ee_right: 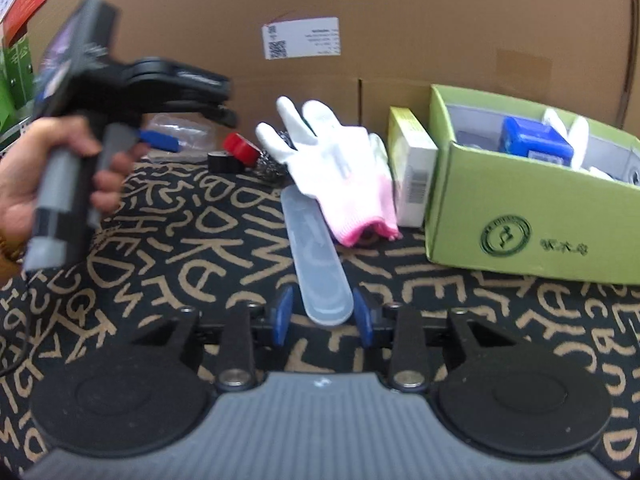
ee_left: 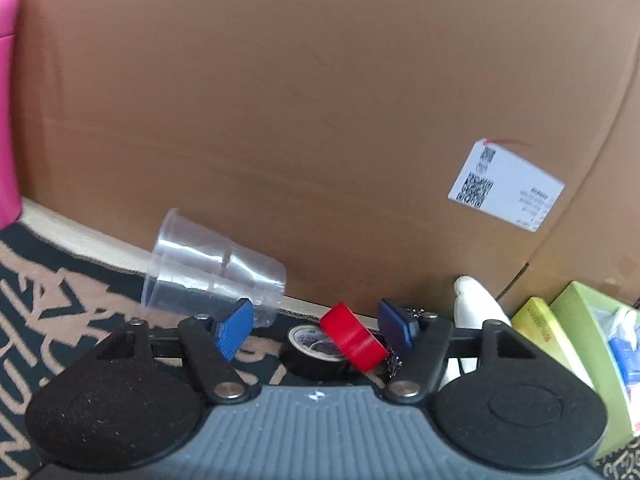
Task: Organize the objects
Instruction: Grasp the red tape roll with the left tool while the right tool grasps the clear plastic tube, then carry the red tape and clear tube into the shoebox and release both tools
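Right hand-held gripper (ee_right: 322, 322) gapes around my clear case (ee_right: 316, 256), not gripping; left hand-held gripper (ee_left: 316, 330) wide open, empty, lining up on red tape (ee_left: 352, 340) for boxing

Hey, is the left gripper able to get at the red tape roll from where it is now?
Probably yes. The left gripper is open, and the red tape roll sits between its fingers, leaning on the black tape roll. Nothing blocks the gap, though the clear plastic cup lies close to the left finger.
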Motion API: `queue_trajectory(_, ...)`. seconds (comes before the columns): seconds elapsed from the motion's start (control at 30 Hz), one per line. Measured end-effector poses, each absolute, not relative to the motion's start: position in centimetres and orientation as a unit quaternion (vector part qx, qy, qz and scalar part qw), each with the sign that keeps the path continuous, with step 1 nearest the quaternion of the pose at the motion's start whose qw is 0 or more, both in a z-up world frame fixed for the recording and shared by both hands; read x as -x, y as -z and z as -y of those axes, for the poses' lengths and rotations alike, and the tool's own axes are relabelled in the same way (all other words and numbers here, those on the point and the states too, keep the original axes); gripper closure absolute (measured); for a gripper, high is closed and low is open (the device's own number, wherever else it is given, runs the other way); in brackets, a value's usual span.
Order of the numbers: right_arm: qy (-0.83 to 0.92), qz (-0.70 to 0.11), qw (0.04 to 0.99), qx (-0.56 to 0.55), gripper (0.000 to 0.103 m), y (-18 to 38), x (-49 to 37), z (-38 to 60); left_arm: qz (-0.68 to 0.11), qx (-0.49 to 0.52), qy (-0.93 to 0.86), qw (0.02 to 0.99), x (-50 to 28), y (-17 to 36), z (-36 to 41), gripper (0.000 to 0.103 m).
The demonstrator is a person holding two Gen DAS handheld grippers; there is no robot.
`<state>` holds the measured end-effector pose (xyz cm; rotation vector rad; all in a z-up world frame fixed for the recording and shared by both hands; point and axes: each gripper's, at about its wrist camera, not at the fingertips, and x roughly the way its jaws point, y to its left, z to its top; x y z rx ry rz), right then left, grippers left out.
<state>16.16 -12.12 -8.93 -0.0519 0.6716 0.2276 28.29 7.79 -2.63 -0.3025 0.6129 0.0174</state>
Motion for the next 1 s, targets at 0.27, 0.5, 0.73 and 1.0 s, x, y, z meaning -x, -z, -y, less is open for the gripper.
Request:
queue_trajectory(0.27, -0.124, -0.326, 0.936, 0.045, 0.066, 9.4, -17.6, 10.8, -0.308, 0.147, 0.011, 0.940, -26.7, 2.5, -7.0, 0.059)
queue_trajectory(0.5, -0.124, -0.326, 0.936, 0.036, 0.066, 9.6, -17.3, 11.1, -0.322, 0.173, -0.005, 0.931, -27.9, 3.3, -7.0, 0.045)
queue_trajectory(0.73, -0.130, -0.327, 0.935, 0.030, 0.076, 9.3, -16.6, 11.7, -0.315, 0.174, 0.023, 0.933, -25.1, 2.5, -7.9, 0.091)
queue_trajectory(1.0, -0.160, -0.344, 0.925, 0.037, 0.076, 8.4, -10.9, 13.1, -0.365, 0.189, 0.094, 0.907, -17.3, 3.5, -8.9, 0.094)
